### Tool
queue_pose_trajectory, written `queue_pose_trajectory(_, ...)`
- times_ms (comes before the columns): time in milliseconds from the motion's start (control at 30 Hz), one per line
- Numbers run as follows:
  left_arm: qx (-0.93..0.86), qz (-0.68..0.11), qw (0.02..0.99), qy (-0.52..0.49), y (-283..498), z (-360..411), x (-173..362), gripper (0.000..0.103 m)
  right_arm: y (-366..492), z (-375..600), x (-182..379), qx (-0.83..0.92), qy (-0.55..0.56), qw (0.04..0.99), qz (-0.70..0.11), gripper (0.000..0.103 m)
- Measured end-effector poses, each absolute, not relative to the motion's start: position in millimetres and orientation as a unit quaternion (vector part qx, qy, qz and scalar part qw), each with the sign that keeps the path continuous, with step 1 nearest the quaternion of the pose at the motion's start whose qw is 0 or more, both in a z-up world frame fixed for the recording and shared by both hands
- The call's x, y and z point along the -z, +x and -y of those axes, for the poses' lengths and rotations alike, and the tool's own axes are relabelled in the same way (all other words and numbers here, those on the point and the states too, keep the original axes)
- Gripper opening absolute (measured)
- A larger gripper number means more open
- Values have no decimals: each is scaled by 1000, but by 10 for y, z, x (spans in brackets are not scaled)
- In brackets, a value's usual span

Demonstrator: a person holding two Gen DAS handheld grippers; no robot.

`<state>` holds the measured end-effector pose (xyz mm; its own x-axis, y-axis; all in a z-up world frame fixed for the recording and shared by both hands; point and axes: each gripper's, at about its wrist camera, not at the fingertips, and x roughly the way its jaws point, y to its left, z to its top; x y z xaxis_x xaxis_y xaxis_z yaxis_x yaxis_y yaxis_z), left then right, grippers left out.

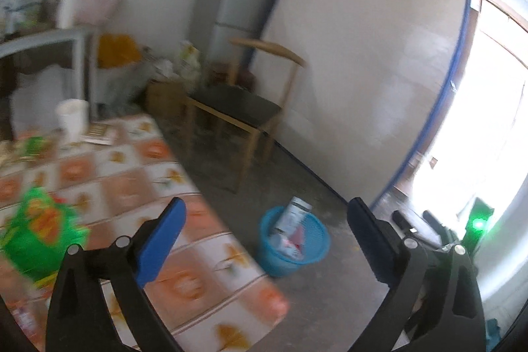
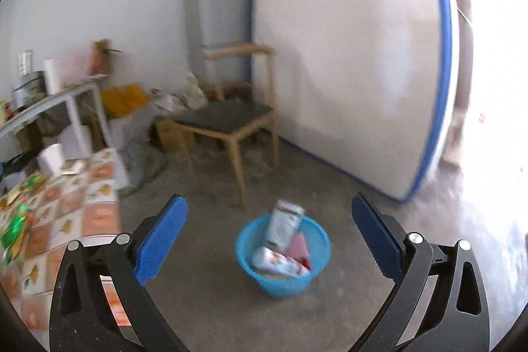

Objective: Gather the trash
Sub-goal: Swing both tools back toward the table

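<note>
Tablecloth (image 1: 132, 187) tiled orange, concrete floor (image 2: 346, 302), blue basket (image 2: 316, 279) holding trash.

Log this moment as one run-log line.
left tool open, empty | right tool open, empty | blue basket holds trash | green wrapper on table

1. The blue plastic basket (image 2: 282, 277) stands upright on the concrete floor, holding several packets.
2. A white carton (image 2: 285, 221) leans upright above its rim.
3. A green wrapper (image 1: 43, 235) lies on my table.
</note>
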<state>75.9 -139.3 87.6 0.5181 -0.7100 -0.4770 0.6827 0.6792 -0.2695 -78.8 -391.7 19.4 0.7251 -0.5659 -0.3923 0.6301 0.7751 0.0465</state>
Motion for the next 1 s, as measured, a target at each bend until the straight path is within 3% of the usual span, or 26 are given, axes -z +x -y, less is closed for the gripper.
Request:
queue_pose_trajectory(133,347,-261,901,-7,547,690,-835,97,-704,3514,-259,243,75,953,-162,96)
queue_pose_trajectory(333,261,-287,922,-21,261,-264,-578,97,-529,2952,-422,153,63,977,-137,96)
queue_pose_trajectory(600,146,-326,927,-112,-91,-1361,-149,97,-141,2400,-635,7,123,976,-177,94)
queue_pose_trajectory(767,103,-378,894,-216,-75,-1849,223,97,144,1958,-543,-62,125,963,-229,85)
queue_pose_trajectory(1000,102,-403,855,-311,51,-2125,563,81,306,1620,-461,-95,129,947,-279,79)
